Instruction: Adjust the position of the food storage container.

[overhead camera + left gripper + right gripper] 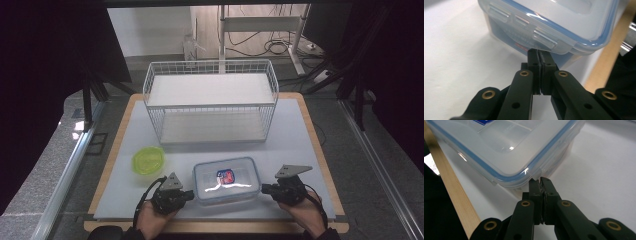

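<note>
Bracing the clear rectangular plastic container with the blue-sealed lid (226,180) at the worktop's (300,130) near edge, we kept the left hand-held gripper (189,194) and right hand-held gripper (265,189) clenched empty beneath its end rims, apparently for lifting.

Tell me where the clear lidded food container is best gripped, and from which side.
Probably at its two short ends, under the overhanging lid rim, one tool from each side. The food container lies flat and is wide, so no single jaw pair could span it. The left tool and right tool, both shut, already sit under opposite ends.
</note>
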A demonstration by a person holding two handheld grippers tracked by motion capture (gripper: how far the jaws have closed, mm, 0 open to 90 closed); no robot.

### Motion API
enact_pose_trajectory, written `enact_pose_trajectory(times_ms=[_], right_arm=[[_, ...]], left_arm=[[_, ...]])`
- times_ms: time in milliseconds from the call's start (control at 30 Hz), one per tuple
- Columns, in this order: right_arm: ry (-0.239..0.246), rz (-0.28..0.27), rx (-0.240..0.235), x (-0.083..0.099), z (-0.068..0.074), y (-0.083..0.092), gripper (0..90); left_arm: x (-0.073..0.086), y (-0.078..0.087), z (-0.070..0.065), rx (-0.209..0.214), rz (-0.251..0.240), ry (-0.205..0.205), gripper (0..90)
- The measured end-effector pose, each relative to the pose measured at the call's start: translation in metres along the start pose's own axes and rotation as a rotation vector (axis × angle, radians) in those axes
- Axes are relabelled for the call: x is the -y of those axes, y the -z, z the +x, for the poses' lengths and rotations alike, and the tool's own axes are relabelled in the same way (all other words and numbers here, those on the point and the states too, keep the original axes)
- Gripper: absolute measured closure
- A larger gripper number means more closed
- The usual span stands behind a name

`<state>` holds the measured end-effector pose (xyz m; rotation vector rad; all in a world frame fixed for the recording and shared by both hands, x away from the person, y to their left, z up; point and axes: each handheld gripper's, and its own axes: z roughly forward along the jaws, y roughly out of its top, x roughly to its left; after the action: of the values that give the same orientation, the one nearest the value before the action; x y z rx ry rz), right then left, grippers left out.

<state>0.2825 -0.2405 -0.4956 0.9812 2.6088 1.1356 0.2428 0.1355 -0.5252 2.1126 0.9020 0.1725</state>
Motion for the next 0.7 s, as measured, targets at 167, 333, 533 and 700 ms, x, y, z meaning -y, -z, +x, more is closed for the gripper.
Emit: enact_pose_trajectory(times_ms=[167, 333, 533, 700], right_arm=[[0.008, -0.008, -0.006, -0.004, 0.004, -0.006, 89.4], [0.013, -0.007, -0.017, -0.007, 0.007, -0.011, 89.2], [0.008, -0.004, -0.005, -0.007, 0.006, -0.013, 80.7], [0.019, 0.015, 0.025, -0.005, 0.002, -0.007, 59.6]], left_arm=[[-0.004, 0.000, 0.013, -0.031, -0.001, 0.018, 89.9], [-0.007, 0.000, 0.025, -0.055, 0.009, 0.021, 89.9], [-0.006, 0.002, 0.025, -0.065, 0.017, 0.005, 85.5], [-0.002, 0.016, 0.018, -0.138, 0.044, -0.063, 68.2]])
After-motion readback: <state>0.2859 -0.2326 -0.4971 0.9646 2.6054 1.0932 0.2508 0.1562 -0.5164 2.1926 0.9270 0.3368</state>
